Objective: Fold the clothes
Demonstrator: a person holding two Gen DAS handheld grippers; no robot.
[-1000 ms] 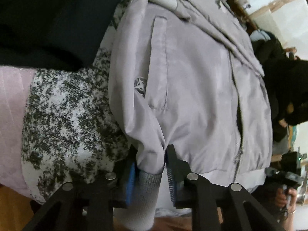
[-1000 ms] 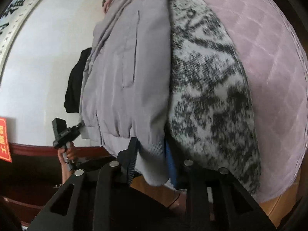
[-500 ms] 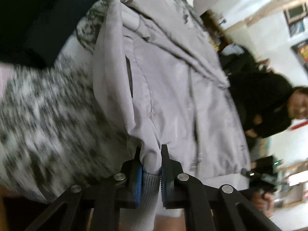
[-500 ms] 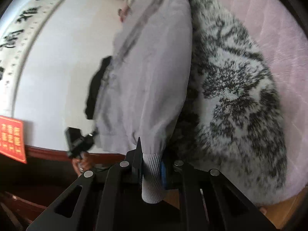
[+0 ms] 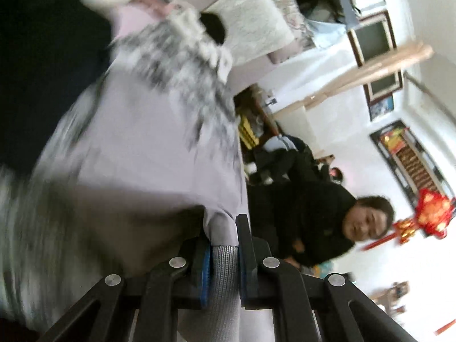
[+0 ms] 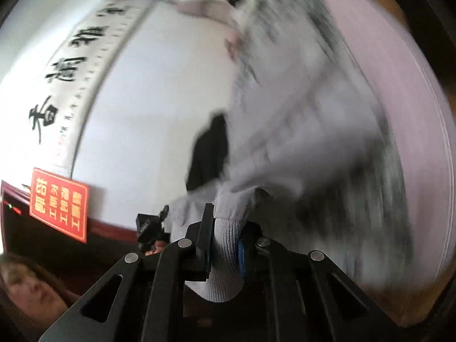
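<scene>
My left gripper (image 5: 223, 252) is clamped on one ribbed grey cuff (image 5: 223, 279); my right gripper (image 6: 225, 246) is pinched tight on the other cuff (image 6: 225, 265). I hold both sleeve ends so the lilac jacket (image 5: 148, 154) hangs taut for folding. It stretches toward twelve o'clock over the speckled fleece blanket (image 6: 370, 205) and pink bedding (image 6: 413, 91).

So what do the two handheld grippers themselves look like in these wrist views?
Both match: the left gripper and right gripper are matte black, with angular linkage arms joined by round silver pivot pins. Each has two flat black fingers lined with blue pads. No cables, markings or sleeves show.
</scene>
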